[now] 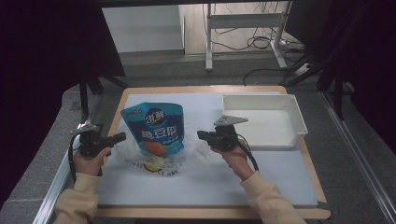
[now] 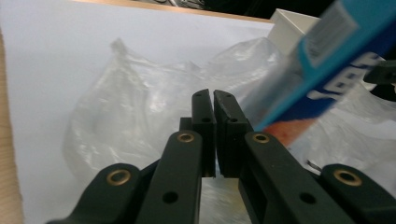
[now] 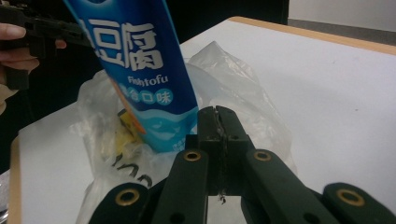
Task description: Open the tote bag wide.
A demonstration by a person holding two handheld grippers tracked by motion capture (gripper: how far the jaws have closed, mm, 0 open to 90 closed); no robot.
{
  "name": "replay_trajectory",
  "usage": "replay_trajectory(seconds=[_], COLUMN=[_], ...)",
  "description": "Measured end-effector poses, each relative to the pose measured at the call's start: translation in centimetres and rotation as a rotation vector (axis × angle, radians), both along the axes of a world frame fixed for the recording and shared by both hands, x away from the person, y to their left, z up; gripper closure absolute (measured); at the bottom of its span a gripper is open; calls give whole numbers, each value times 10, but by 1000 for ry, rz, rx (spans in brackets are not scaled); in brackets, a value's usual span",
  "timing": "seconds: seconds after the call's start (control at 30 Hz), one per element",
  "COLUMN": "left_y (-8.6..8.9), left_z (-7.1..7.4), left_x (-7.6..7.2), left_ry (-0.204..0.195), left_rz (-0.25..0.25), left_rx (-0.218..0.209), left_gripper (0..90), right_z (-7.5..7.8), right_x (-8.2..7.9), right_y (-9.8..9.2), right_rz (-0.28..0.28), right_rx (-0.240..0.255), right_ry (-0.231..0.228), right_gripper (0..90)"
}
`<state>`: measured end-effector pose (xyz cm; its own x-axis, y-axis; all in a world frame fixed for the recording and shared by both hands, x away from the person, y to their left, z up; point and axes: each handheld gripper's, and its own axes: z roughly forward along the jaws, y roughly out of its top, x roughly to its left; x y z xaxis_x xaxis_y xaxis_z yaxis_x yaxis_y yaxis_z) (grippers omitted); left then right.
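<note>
left gripper (image 1: 117,137): jaws pinch clear bag (image 1: 135,156) rim | right gripper (image 1: 201,135): same | blue pouch (image 1: 155,128): upright in bag, desk (image 1: 196,182) centre, tray (image 1: 264,119) at 3 o'clock | risk: thin film may slip, pouch topples

We see a blue pouch (image 1: 156,127) (white lettering, orange patch) in a clear bag (image 1: 154,156), and a white tray (image 1: 263,119).

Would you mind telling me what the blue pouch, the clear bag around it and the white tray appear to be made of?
The blue Fishtofu pouch looks like glossy printed plastic film: it shines and stands stiffly. The clear bag seems thin, soft plastic, see-through, crinkled, with bright highlights. The white tray looks like rigid matte plastic, with smooth even walls, though the exact material is uncertain.
</note>
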<state>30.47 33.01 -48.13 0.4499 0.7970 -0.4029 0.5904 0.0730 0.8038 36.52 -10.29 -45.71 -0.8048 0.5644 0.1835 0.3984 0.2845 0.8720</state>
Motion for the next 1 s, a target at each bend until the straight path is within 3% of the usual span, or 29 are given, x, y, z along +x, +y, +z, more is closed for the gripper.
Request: replay_trajectory(seconds=[0.27,0.37,0.5,0.73,1.0], left_y=[-13,-15,-23,-35,-40], left_z=[3,4,3,-2,-7], left_x=[-25,-31,-42,-54,-60], left_ry=[-35,-54,-78,-78,-80], left_rz=[-24,-22,-20,-14,-26], left_rx=[23,27,79,123,148], left_gripper=[789,694,516,358,328], right_z=[6,8,10,14,19], right_x=[-5,-5,-6,-10,-10], right_y=[-15,-20,-22,-24,-30], right_rz=[39,48,51,65,46], right_rx=[2,6,7,-1,10], right_ry=[-16,-19,-34,-56,-68], right_gripper=[859,785,660,471,412])
